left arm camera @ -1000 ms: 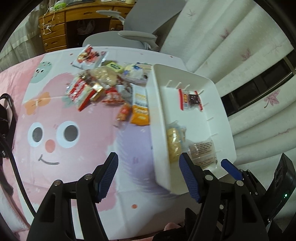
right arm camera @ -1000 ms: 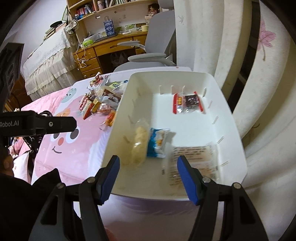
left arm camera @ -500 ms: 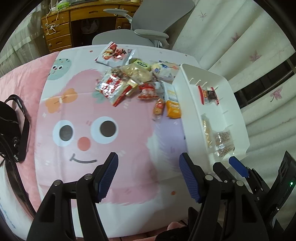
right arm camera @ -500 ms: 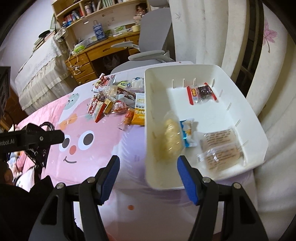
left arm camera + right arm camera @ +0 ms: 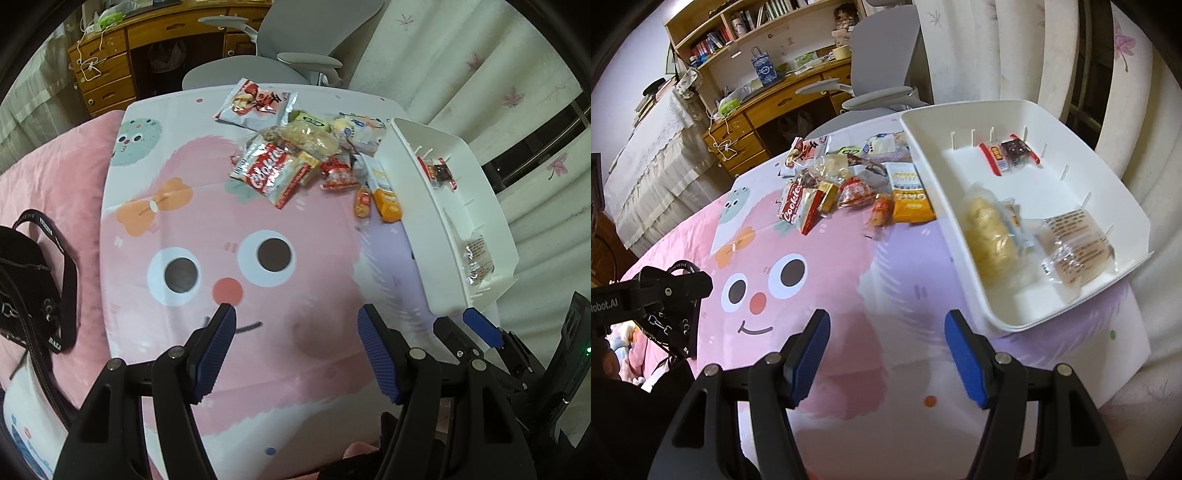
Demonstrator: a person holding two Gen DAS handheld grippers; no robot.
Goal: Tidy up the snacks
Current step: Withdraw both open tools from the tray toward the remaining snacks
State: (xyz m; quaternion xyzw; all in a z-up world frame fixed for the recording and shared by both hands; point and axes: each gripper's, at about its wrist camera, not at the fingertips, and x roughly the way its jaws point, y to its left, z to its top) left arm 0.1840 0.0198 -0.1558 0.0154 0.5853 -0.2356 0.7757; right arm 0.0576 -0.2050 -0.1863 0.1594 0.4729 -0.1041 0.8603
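Both grippers have drawn back from the white bin toward the middle of the table since a second ago. Then, the left gripper (image 5: pixel 296 349) had its right finger over the bin's near corner; now both blue pads hang over the pink cartoon face on the tablecloth (image 5: pixel 177 229), just below the round eyes and red nose. Its jaws stand apart with nothing between them, no wider than before.

The right gripper (image 5: pixel 885 356) earlier framed the near rim of the white bin (image 5: pixel 1004 317); now that bin sits off to its right, and the fingers hover over the smiling mouth on the cloth. Its jaws likewise stand apart and empty, their gap unchanged.

The bin's load has not changed: a red-edged chocolate packet (image 5: pixel 1010 153) at the far end, a yellow pastry (image 5: pixel 990 229) beside a blue-and-white wrapper (image 5: pixel 1015 225), and a clear bag of pale cake (image 5: pixel 1075 247) at the near end.

The unsorted snack pile (image 5: pixel 306 158) lies at the far side of the table, left of the bin, with a red Cookies pack (image 5: pixel 273 173) in front and an orange packet (image 5: pixel 386 195) close beside the bin wall. The pile shows larger and more centred in both views than before.
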